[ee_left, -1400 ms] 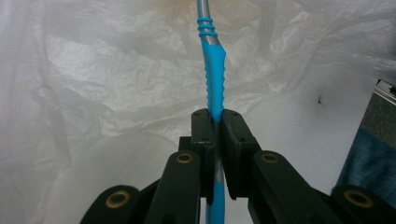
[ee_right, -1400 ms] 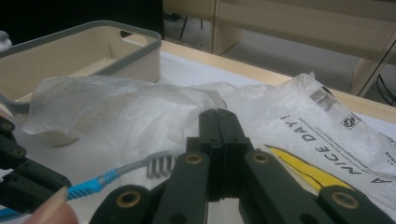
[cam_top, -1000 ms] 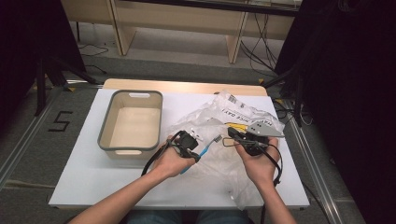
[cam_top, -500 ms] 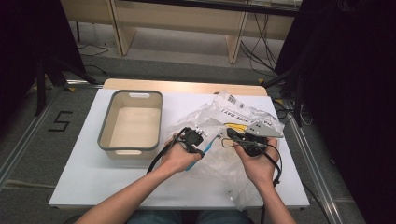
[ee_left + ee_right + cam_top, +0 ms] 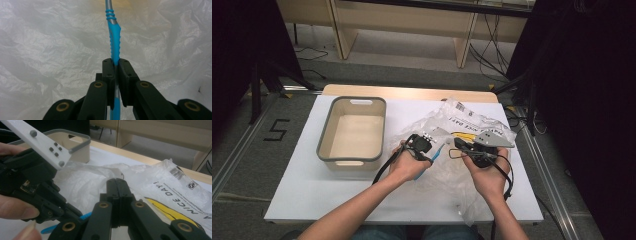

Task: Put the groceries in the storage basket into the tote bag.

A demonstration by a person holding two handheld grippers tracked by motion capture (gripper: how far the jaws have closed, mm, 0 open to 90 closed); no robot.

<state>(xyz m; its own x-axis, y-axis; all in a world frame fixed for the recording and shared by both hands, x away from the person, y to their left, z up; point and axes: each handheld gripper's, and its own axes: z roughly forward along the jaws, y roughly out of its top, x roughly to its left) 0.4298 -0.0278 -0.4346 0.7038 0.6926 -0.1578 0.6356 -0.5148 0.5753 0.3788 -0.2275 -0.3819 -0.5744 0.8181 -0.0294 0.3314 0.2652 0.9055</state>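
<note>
The left gripper (image 5: 430, 148) is clamping a blue tool (image 5: 114, 45) and has been shifting toward 3 o'clock, over the bag (image 5: 472, 122). The right gripper (image 5: 460, 145) is closed on bag plastic, probably ready for bagging.

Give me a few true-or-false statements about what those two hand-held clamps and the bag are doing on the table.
1. The left gripper is clamped on a blue-handled tool. True.
2. The right gripper has its jaws wide open. False: they are shut together, nothing visible between them.
3. The beige bin is full of items. False: it looks empty.
4. A crumpled plastic bag lies on the white table under the grippers. True.
</note>
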